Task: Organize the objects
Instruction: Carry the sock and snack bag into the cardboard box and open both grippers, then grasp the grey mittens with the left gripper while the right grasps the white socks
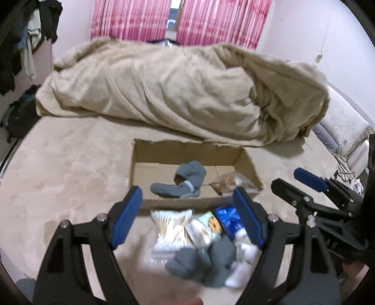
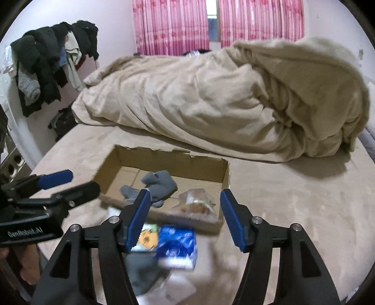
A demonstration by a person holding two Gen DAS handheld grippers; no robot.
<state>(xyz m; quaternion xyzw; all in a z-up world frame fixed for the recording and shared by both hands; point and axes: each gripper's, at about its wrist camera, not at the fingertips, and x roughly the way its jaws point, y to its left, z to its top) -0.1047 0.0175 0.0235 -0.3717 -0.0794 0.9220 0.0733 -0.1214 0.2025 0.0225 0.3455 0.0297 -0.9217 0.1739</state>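
Observation:
An open cardboard box (image 1: 150,152) (image 2: 225,171) lies on the bed and holds grey socks (image 1: 187,180) (image 2: 159,183) and a clear snack bag (image 1: 230,183) (image 2: 196,204). In front of the box lies a pile: a cotton swab pack (image 1: 170,225), a small yellow-printed packet (image 1: 211,225) (image 2: 147,237), a blue tissue pack (image 1: 228,217) (image 2: 177,244), more grey socks (image 1: 201,262) (image 2: 143,269) and white socks (image 1: 243,265). My left gripper (image 1: 187,220) is open above the pile. My right gripper (image 2: 185,218) is open and empty above the box's near edge; it also shows in the left wrist view (image 1: 297,180).
A rumpled beige blanket (image 1: 178,89) (image 2: 234,98) covers the far half of the bed. Pink curtains (image 1: 140,21) hang behind. Dark clothes (image 2: 51,61) hang on a rack at the left. A pillow (image 1: 344,124) lies at the right edge.

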